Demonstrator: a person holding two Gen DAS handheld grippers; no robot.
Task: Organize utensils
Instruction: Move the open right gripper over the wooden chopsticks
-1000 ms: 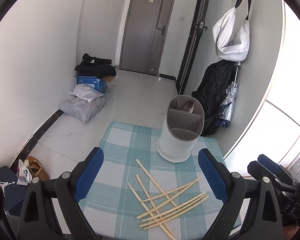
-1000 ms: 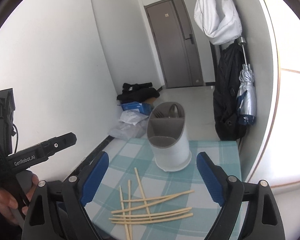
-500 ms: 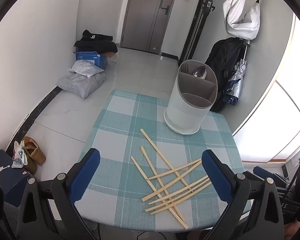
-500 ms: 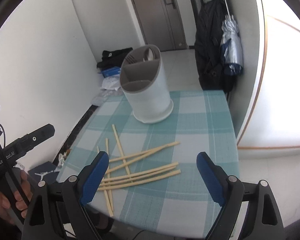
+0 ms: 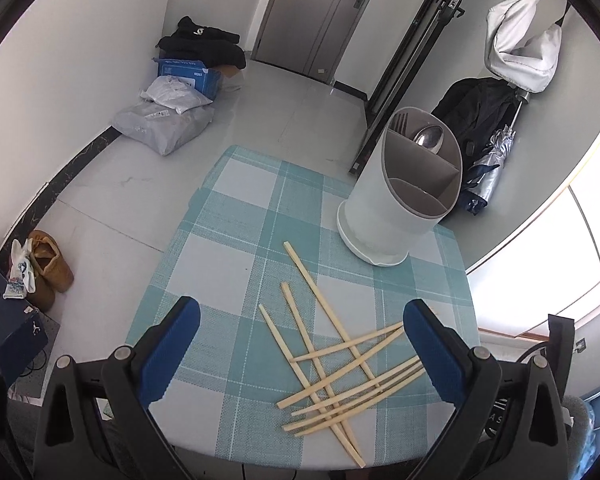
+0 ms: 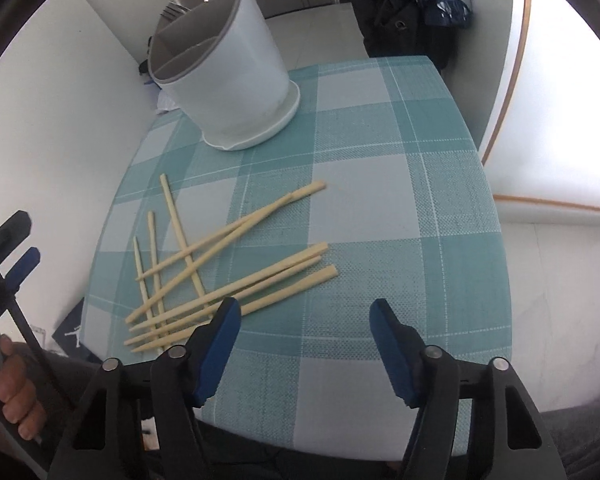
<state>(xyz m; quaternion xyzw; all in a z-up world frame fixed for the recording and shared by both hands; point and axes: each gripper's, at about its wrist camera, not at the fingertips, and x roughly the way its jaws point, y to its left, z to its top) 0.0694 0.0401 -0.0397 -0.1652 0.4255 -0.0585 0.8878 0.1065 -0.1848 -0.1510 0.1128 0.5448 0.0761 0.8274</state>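
I am at the start of the job: none of the loose chopsticks has been picked up, and both my grippers hang above the near edge of the table with nothing in them. My right gripper has its blue pads spread wide, and its left pad sits just over the near ends of the lowest sticks without, as far as I can tell, touching them. My left gripper is spread wide as well, framing the pile from the other side. The chopsticks lie in a crossed heap on the checked cloth, several long ones fanned side by side and a few thinner ones running across them, all well short of the holder. That white holder stands upright at the far side of the table, and a spoon and a fork already stand in its far compartments, while the nearer compartment looks empty. I judge the next move is to bring one gripper down onto a single stick, or a neat pair, near the thick ends where they lie apart from the crossing. The sticks are thin and flat on the cloth, so I expect the pads must come low and square to catch one without scattering the rest.
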